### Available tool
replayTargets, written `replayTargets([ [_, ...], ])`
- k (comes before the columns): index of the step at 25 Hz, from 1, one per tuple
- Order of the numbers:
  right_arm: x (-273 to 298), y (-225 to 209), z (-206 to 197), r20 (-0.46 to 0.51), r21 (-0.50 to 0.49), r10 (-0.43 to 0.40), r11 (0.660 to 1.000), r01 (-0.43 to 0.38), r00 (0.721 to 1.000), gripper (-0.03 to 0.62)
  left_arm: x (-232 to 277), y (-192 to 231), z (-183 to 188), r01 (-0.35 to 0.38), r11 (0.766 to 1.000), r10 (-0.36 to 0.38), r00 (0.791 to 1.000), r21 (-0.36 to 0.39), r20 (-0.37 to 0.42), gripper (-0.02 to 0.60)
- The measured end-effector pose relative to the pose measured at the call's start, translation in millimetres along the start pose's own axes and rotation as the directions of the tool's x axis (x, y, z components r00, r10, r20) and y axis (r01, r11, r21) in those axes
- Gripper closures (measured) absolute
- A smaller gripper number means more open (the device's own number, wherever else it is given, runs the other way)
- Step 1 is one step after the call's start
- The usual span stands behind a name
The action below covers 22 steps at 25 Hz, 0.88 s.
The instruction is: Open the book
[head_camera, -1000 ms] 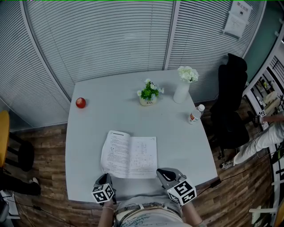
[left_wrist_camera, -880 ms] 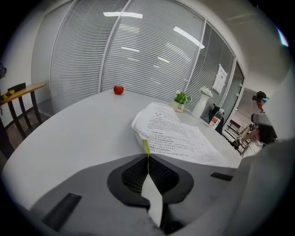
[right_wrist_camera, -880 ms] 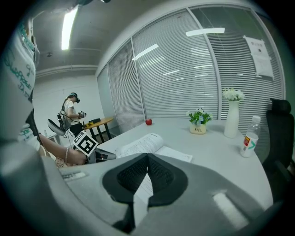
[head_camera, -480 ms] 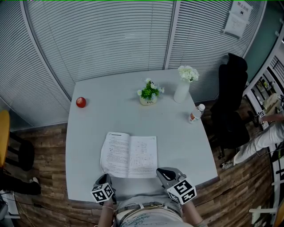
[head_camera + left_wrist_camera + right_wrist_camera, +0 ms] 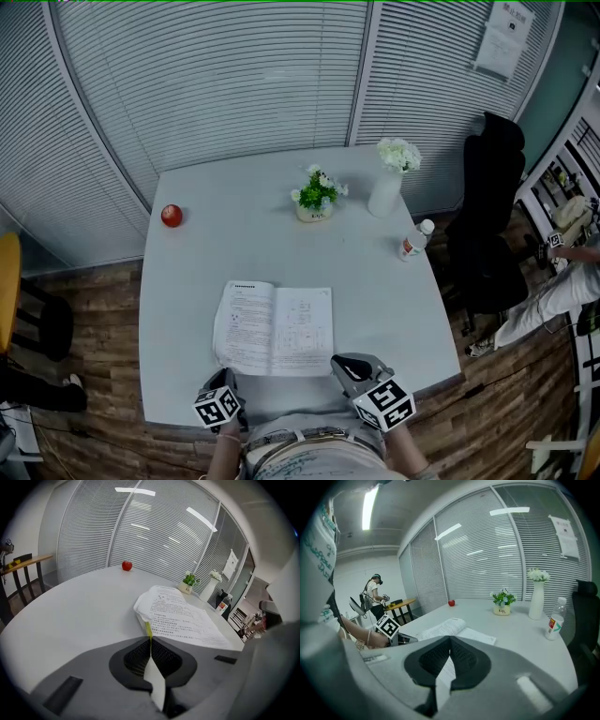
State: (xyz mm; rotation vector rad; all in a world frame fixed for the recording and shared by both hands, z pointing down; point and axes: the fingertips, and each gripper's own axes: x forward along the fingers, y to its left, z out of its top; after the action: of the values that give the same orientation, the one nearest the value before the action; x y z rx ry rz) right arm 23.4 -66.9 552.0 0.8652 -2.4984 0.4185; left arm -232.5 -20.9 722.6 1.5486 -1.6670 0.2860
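The book (image 5: 274, 330) lies open and flat on the white table (image 5: 216, 244), its printed pages facing up near the front edge. It also shows in the left gripper view as an open book (image 5: 180, 613) just ahead of the jaws, and in the right gripper view as an open book (image 5: 445, 629). My left gripper (image 5: 225, 379) hovers at the table's front edge, below the book's left corner, shut with nothing in it. My right gripper (image 5: 348, 365) sits by the book's lower right corner, also shut and empty.
A red apple (image 5: 171, 217) rests at the table's far left. A small potted plant (image 5: 315, 197), a white vase of flowers (image 5: 386, 183) and a bottle (image 5: 412, 241) stand at the back right. A black chair (image 5: 487, 216) is beside the table; a person (image 5: 562, 286) sits farther right.
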Motion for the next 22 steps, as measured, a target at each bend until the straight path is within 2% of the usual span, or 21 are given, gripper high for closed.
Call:
replayTargets([
  [6, 3.3, 0.2, -0.4, -0.007, 0.005, 0.004, 1.0, -0.004, 1.0, 0.591, 4.4, 0.6, -0.2, 0.014, 0.997, -0.014, 1.0, -0.08, -0.002, 0.577],
  [10, 5.2, -0.2, -0.7, -0.009, 0.0, 0.005, 1.0, -0.005, 1.0, 0.591, 5.8, 2.7, -0.9, 0.007, 0.997, -0.008, 1.0, -0.082, -0.004, 0.574],
  [13, 5.6, 1.3, 0.8, -0.006, -0.008, 0.005, 1.0, -0.005, 1.0, 0.591, 5.2, 1.9, -0.4, 0.025, 0.993, -0.024, 1.0, -0.115, 0.009, 0.572],
  [20, 5.5, 1.3, -1.6, -0.013, -0.009, 0.007, 1.0, -0.007, 1.0, 0.591, 3.1, 3.8, -3.3, 0.043, 0.989, -0.044, 0.999, -0.14, -0.001, 0.554],
  [22, 5.9, -1.8, -1.6, -0.011, -0.003, -0.002, 1.0, 0.002, 1.0, 0.591, 3.1, 8.1, -3.3, 0.026, 0.99, -0.026, 1.0, -0.141, -0.001, 0.54],
])
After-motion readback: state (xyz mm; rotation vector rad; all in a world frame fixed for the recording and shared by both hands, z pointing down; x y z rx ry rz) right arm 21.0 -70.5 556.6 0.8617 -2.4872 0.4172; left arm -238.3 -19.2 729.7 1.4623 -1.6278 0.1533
